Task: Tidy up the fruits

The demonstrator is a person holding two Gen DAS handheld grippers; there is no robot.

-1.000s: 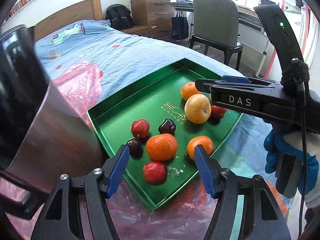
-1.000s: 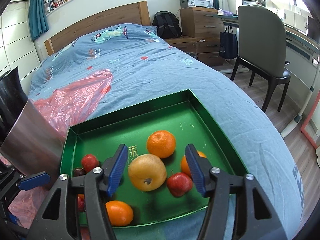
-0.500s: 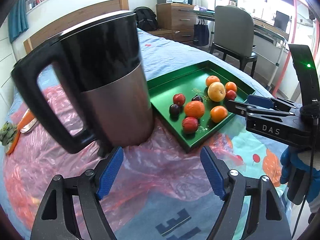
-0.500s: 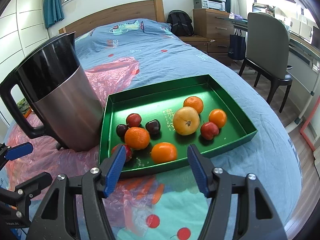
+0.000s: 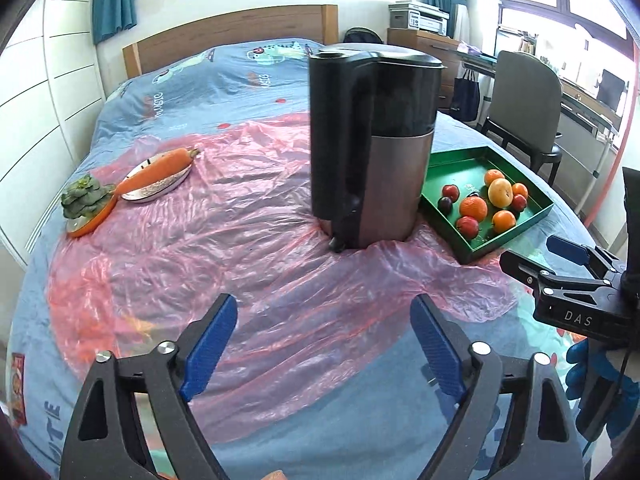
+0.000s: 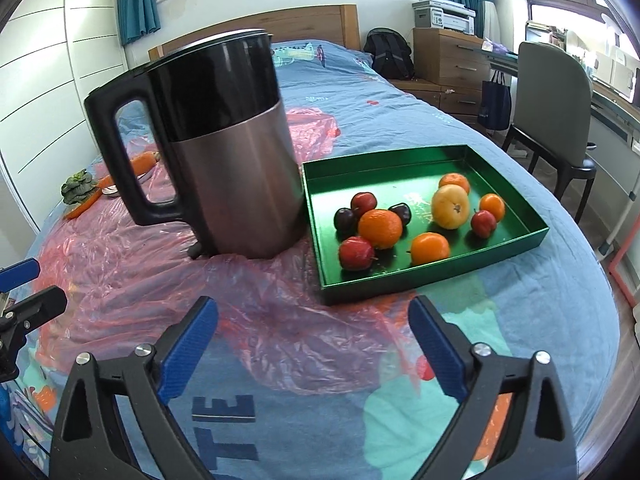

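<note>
green rectangular metal tray [image 6: 516, 245]: ahead-right of right gripper [image 6: 314, 354], on blue printed bedspread [image 6: 532, 312] | round orange, red and yellow fruits [image 6: 380, 228]: in tray | black-and-steel electric kettle [image 6: 236, 184]: left of tray, just beside, on pink plastic sheet [image 6: 132, 280] | long orange carrot [image 5: 160, 170]: far left of left gripper [image 5: 324, 346]

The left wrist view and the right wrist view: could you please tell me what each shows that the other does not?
Only the left view shows the plate under the carrot clearly and a blue-gloved hand. Only the right view shows the kettle handle's open loop. Both share the kettle, the tray of fruit, the carrot and both open, empty grippers: left gripper, right gripper.
</note>
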